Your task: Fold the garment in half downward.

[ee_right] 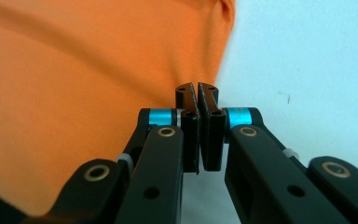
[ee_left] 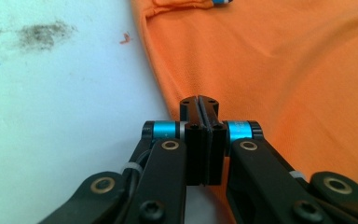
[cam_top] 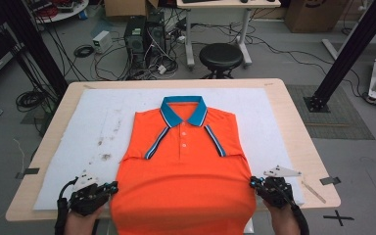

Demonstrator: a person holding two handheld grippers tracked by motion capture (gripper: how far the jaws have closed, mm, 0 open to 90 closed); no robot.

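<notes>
Orange shirt (cam_top: 183, 166) lies flat mid-table, collar far, hem over near edge; long axis runs away from person. Left gripper (cam_top: 111, 187) & right gripper (cam_top: 253, 182) sit at its side edges, each w/ jaws pressed together, cloth pinch unclear. White mat (cam_top: 93, 122) gives free room both sides.

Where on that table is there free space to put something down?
White mat lies bare left of the shirt, though stained there, and right of it up to the table edge; a strip behind the collar too. The near edge is crowded: both grippers flank the shirt.
</notes>
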